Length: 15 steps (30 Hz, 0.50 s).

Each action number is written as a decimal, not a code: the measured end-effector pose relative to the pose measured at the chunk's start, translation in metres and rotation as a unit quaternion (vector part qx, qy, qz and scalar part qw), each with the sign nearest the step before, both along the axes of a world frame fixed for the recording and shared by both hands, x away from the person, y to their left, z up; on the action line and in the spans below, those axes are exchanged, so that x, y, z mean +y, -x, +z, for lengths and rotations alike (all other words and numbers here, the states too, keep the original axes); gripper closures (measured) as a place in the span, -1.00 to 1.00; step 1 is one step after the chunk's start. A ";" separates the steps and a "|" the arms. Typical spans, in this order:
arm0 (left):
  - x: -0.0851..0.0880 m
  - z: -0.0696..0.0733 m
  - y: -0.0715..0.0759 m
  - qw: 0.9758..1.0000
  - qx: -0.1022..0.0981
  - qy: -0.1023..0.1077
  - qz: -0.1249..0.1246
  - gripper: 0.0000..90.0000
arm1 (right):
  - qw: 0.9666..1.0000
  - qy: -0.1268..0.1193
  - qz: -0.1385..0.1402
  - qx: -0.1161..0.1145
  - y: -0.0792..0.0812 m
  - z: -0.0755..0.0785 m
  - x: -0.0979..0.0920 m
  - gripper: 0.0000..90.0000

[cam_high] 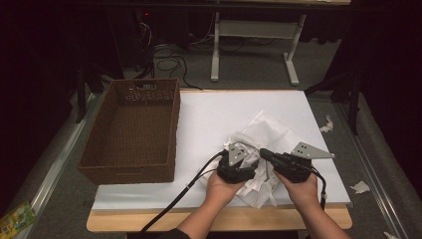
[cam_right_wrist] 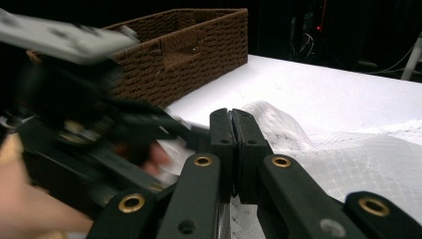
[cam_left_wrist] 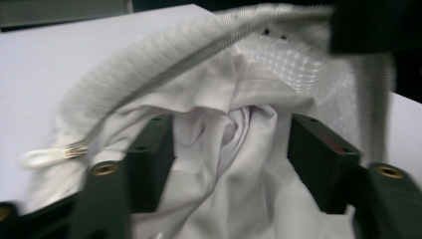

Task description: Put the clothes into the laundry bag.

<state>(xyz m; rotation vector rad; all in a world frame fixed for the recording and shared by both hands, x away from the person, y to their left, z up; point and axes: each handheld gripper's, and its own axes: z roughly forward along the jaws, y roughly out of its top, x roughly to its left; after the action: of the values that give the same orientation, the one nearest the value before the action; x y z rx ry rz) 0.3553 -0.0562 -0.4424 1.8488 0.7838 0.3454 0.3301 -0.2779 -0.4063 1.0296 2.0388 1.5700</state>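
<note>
Near the front edge of the white table lies a crumpled white mesh laundry bag with white cloth bunched at its mouth, and both of the person's hands are in it. From above, much of the bag's near part is covered by the two tools and the hands, so its full outline is hard to read.

Looking along the left gripper, I see its jaws standing apart with the white cloth heaped between them; the fabric fills the gap, yet whether the pads press on it I cannot make out, since the folds hide their inner faces. A zipper curves over the cloth, its pull blurred at the left, and the mesh behind is smeared with motion.

The right gripper has its jaws pressed together on a thin edge of the mesh bag, which spreads away to the right. The other hand and its tool crowd the left of that view as a dark blur.

Left of the bag, well apart from it, a brown wicker basket stands on the table.
</note>
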 end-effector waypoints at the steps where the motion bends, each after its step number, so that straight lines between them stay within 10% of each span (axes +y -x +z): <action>1: 0.007 0.001 0.003 1.000 0.002 0.002 0.001 -0.36 | 1.000 0.002 0.000 0.000 0.000 0.000 0.000 0.99; 8: 0.068 -0.009 0.015 0.999 -0.010 -0.034 0.039 -0.58 | 1.000 0.007 -0.001 0.001 0.002 -0.001 0.001 0.99; 15: 0.084 -0.033 0.002 0.996 0.046 -0.055 0.046 -0.57 | 1.000 0.010 -0.003 0.005 0.001 -0.004 0.003 0.98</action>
<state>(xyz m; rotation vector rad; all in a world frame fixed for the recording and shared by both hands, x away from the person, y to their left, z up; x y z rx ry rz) 0.3529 0.0276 -0.4757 1.9475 0.9304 0.3707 0.3291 -0.2750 -0.4100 1.0370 2.0512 1.5401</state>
